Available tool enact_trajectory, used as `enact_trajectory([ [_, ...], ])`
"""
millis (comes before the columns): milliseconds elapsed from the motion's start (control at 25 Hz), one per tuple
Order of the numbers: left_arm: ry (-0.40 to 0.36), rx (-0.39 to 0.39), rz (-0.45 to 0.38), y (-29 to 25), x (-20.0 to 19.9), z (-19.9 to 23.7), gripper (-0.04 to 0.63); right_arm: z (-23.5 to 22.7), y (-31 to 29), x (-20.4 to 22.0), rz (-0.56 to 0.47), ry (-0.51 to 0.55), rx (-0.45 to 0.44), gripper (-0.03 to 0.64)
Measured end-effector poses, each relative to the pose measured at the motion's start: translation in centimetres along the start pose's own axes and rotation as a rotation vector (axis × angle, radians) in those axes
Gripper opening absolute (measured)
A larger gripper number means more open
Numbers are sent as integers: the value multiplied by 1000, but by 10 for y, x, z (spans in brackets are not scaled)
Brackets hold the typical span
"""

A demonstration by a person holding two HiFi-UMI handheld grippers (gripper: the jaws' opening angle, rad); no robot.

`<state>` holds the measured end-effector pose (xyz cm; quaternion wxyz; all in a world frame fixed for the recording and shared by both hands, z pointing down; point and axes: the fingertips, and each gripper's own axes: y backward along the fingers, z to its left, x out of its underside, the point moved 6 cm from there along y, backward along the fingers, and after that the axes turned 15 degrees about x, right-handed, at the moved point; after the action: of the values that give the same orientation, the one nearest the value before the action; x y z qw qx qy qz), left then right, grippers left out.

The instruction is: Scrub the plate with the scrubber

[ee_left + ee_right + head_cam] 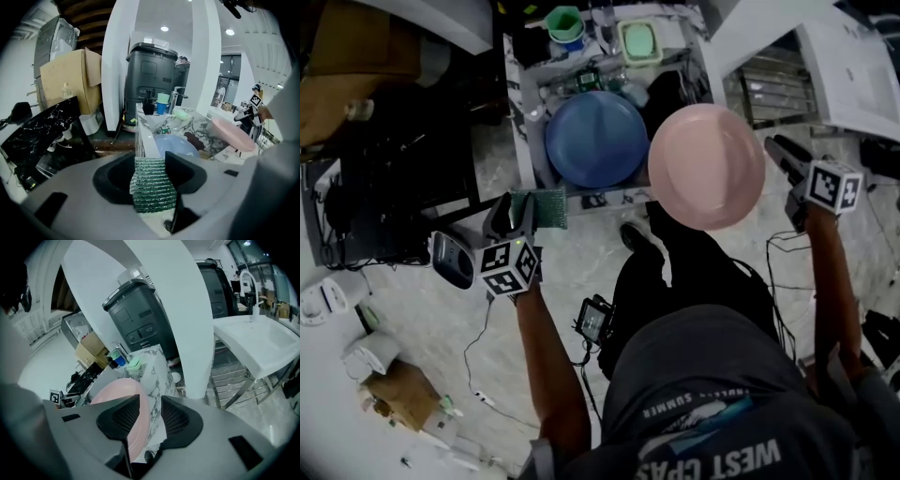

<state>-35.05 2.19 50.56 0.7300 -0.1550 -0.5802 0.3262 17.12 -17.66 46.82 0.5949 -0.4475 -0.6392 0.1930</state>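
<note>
Clamping scrubber (152, 187), left tool (149, 163); pink plate (119, 391) inside open right tool (150, 401).

A blue plate (596, 139) is lying on a marble-patterned surface (199, 125), with a green cup (565, 19) and a pale green container (639, 41) standing at its far end. A dark grey bin (151, 79) is standing behind that surface, between white pillars, and a cardboard box (70, 82) is sitting to its left. Off to the other side, a white sink (262, 341) with a curved tap (248, 284) is resting above a metal rack (232, 380). A thin cable (478, 356) is trailing across the pale floor beside a crumpled brown package (403, 394).
</note>
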Motion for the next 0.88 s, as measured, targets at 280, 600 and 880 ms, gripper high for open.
enact_trajectory([
  [280,55,-54,-69,7,8,8,325,15,-3,4,4,12,-20,161],
  [600,253,85,-169,5,20,13,272,27,-8,10,8,30,-42,158],
  [880,285,116,-147,13,21,12,188,33,-8,12,10,30,-49,153],
])
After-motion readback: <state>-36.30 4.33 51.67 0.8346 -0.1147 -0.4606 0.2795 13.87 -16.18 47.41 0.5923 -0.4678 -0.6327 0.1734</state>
